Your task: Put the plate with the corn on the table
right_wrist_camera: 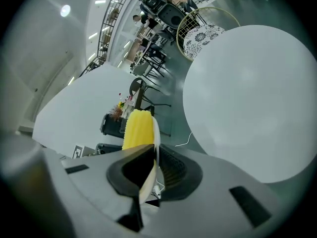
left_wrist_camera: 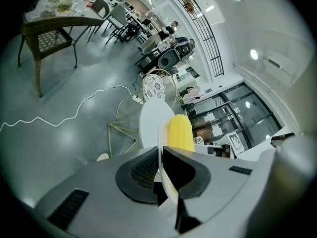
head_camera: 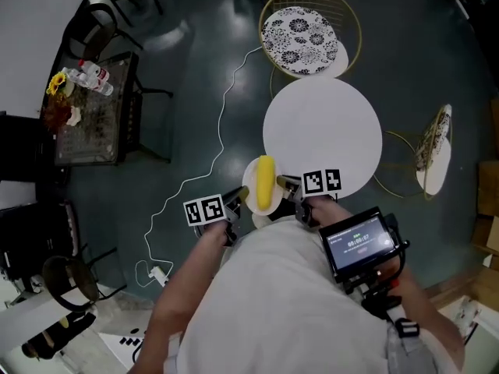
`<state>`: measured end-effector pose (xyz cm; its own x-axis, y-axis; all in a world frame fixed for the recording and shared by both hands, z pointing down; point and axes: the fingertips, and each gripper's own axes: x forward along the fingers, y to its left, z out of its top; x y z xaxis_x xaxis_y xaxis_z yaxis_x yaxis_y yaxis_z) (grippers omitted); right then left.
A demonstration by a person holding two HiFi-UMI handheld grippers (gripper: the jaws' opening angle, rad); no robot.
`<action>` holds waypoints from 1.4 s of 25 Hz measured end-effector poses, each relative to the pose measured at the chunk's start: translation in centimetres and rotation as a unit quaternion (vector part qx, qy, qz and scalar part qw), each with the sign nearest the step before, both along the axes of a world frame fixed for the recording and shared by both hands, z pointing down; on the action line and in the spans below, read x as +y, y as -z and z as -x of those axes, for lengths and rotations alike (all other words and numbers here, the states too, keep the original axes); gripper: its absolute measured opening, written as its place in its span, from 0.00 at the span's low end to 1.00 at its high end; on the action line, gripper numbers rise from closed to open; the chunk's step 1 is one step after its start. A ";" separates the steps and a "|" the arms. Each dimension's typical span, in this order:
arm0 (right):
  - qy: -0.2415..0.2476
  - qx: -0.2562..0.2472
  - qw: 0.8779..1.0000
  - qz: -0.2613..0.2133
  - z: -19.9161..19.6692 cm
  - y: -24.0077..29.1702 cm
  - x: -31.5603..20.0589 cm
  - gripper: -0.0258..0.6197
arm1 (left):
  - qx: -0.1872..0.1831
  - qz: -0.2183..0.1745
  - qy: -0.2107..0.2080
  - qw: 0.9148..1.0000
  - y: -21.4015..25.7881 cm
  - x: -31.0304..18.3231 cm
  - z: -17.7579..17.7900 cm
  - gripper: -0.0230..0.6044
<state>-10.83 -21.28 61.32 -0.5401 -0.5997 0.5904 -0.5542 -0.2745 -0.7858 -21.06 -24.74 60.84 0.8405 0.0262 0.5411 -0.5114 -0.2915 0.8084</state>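
Presently held, one item between two tongs:

- Left gripper (head_camera: 238, 197) (left_wrist_camera: 161, 155): jaws pinched narrow on the left rim of the small round white plate (head_camera: 250, 182) (left_wrist_camera: 162, 133).
- Right gripper (head_camera: 288, 187) (right_wrist_camera: 153, 157): jaws likewise clamped thin on the opposite rim of the same plate (right_wrist_camera: 156, 133).
- Yellow corn cob (head_camera: 265, 183) (left_wrist_camera: 179, 132) (right_wrist_camera: 137, 128): lies lengthwise on the plate, pointing near to far, between the two grippers.
- Plate position: carried clear of the tabletop, at the near left edge of the round white table (head_camera: 323, 131) (left_wrist_camera: 150, 119) (right_wrist_camera: 252, 93).
- Gold wire chair with black-and-white floral cushion (head_camera: 300, 29): on the far side of the table, just beside it.
- Second gold-framed chair (head_camera: 433, 150): to the right of the table.
- White cable (head_camera: 221, 123): trails over the dark grey floor to the left of the table.
- Dark wicker side table with glass top (head_camera: 93, 119): far left, bearing yellow flowers (head_camera: 56, 82) and bottles (head_camera: 93, 75).
- Small lit screen (head_camera: 360, 242): near right, beside the person's right arm.
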 end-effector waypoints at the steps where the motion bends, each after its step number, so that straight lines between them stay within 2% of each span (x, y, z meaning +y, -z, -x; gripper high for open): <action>1: -0.006 -0.001 1.000 0.000 -0.7 -0.3 -0.3 0.10 | -0.001 -0.001 -0.008 1.000 -0.2 -0.5 -0.7 0.08; 16: -0.070 -0.009 0.997 0.027 -10.7 -6.3 -3.1 0.10 | -0.044 0.006 -0.102 0.994 -6.0 -4.7 -11.6 0.08; 31: -0.091 0.007 0.995 0.039 -13.9 -6.6 -3.1 0.10 | -0.067 0.018 -0.153 0.986 -6.7 -4.9 -15.0 0.08; 35: -0.093 0.011 0.995 0.040 -15.6 -8.3 -3.6 0.10 | -0.074 0.019 -0.159 0.984 -8.4 -5.5 -16.8 0.08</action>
<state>4.81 -24.90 69.65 -0.4098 -0.6396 0.6503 -0.5048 -0.4348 -0.7458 -4.31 -30.26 69.24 0.6979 0.2977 0.6514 -0.5123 -0.4280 0.7445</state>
